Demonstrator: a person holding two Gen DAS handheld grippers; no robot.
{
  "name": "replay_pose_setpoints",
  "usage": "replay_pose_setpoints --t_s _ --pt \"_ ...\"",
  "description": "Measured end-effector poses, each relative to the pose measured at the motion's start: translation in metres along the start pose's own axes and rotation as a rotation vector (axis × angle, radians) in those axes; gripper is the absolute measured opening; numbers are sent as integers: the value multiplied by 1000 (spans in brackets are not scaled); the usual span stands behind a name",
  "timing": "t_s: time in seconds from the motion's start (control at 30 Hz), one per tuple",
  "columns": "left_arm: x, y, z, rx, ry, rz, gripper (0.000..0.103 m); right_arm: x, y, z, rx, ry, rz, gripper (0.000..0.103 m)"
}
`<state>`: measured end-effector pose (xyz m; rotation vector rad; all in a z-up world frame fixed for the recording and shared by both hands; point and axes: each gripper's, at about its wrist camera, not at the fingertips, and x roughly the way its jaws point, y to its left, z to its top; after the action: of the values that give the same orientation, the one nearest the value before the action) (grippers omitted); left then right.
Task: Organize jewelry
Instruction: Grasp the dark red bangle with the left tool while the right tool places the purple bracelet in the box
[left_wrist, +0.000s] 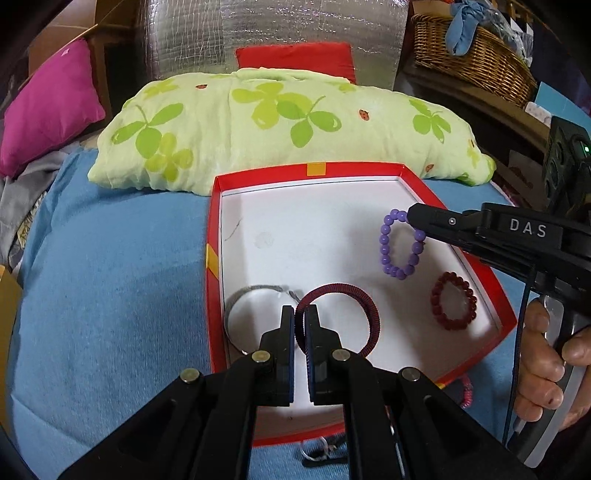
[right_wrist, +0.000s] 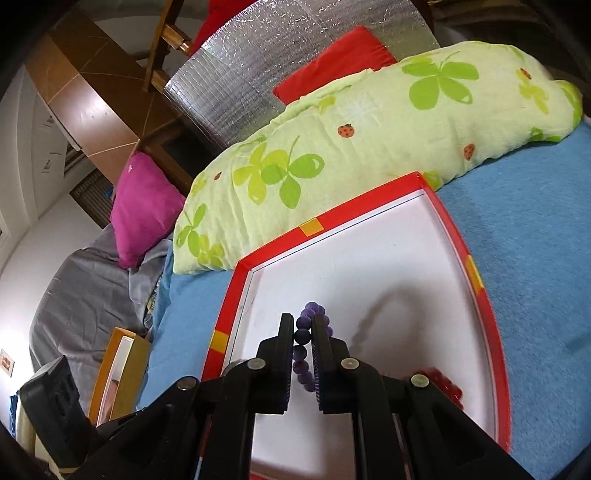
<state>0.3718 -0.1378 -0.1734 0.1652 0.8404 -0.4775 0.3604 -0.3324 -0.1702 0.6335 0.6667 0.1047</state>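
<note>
A red box with a white floor (left_wrist: 212, 258) lies on the blue blanket. My left gripper (left_wrist: 300, 314) is shut on a dark maroon coiled bracelet (left_wrist: 371, 314) over the box's near left part. A thin silver bangle (left_wrist: 236, 306) lies just left of it. From the right, my right gripper (left_wrist: 412, 219) is shut on a purple bead bracelet (left_wrist: 391, 258), which hangs above the box floor. A red bead bracelet (left_wrist: 454, 301) lies in the box's near right corner. In the right wrist view the purple beads (right_wrist: 301, 350) sit between the pads of the right gripper (right_wrist: 303, 325), with the red beads (right_wrist: 447, 384) partly hidden behind it.
A green clover-print pillow (left_wrist: 280, 122) lies behind the box, a magenta cushion (left_wrist: 48, 107) at far left, a wicker basket (left_wrist: 472, 55) at back right. On the blanket (left_wrist: 110, 277) in front of the box are a pink bracelet (left_wrist: 467, 391) and small metal pieces (left_wrist: 317, 450).
</note>
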Motion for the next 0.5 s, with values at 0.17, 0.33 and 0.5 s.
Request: replay_pose_setpoints --t_s 0.17,0.33,0.5 --pt "7 0 6 15 -1 14 6 11 -3 4 -3 16 -12 11" --pt "14 -3 10 27 3 12 6 14 -9 9 9 21 -27 11" --pt "22 -8 11 42 15 14 6 19 -17 13 30 31 -49 11"
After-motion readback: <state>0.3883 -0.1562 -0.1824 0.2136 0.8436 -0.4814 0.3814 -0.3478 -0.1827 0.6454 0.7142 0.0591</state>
